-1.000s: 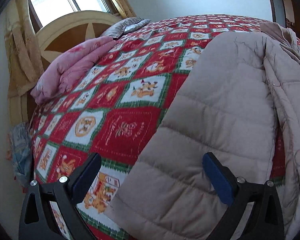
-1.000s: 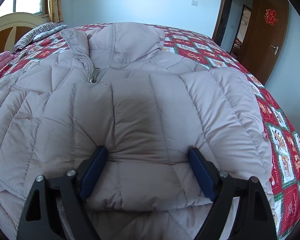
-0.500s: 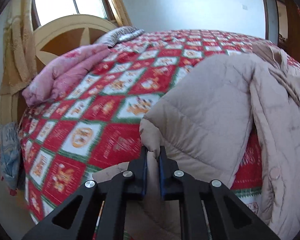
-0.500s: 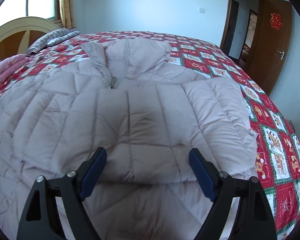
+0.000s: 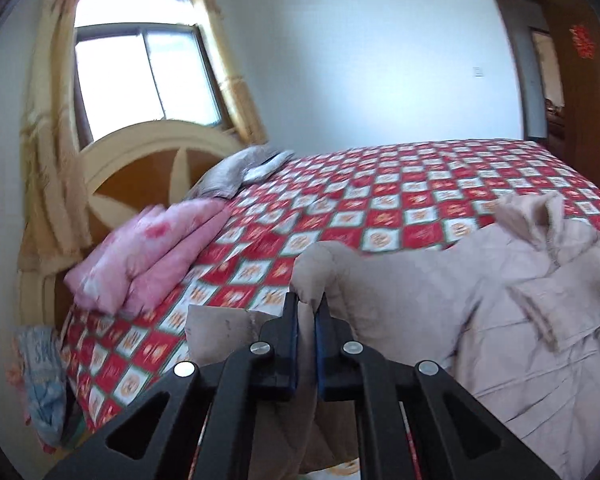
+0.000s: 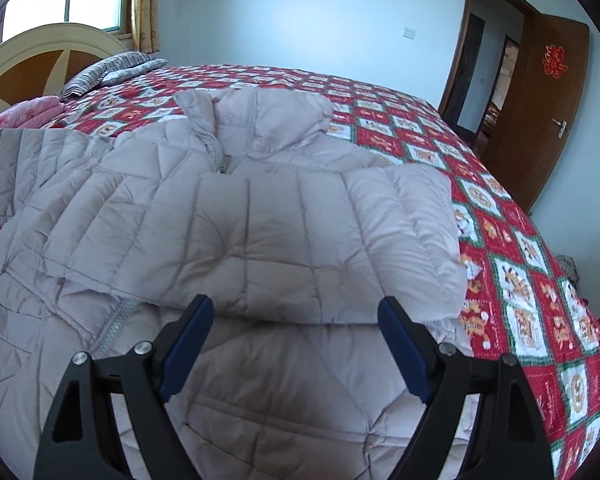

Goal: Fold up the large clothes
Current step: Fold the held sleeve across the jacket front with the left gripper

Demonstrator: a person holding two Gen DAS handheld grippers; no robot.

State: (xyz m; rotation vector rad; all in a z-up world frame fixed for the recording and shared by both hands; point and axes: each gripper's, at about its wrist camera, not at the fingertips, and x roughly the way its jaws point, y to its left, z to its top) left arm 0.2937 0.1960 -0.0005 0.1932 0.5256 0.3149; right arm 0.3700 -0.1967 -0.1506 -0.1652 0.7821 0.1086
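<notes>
Covering most of the scene was a wide bed spread with a red, white and green patchwork quilt (image 6: 512, 280) of small cartoon squares; any lettering on the squares was too small to read. A curved cream and brown headboard (image 5: 140, 168) stood below a bright window (image 5: 140, 68) with yellow curtains (image 5: 228, 64). On the far right a brown door (image 6: 556, 120) carried a red paper-cut ornament (image 6: 554, 60) shaped like a Chinese character.

Across the quilt lay the pale beige quilted jacket (image 6: 260, 232), collar toward the far edge of the bed, zipper partly done up, one sleeve folded flat over the chest. A folded pink blanket (image 5: 148, 256) sat near the headboard with a grey striped pillow (image 6: 112, 72) beyond it. Blue patterned cloth (image 5: 40, 380) with partly hidden letters hung at the bed's corner.

The left gripper (image 5: 307, 312) had its jaws pinched tight on a fold of the jacket's other sleeve, which bulged above the blue pads and was raised off the quilt; this view was blurred. The right gripper (image 6: 296, 332) held its jaws wide apart above the folded sleeve, gripping nothing.
</notes>
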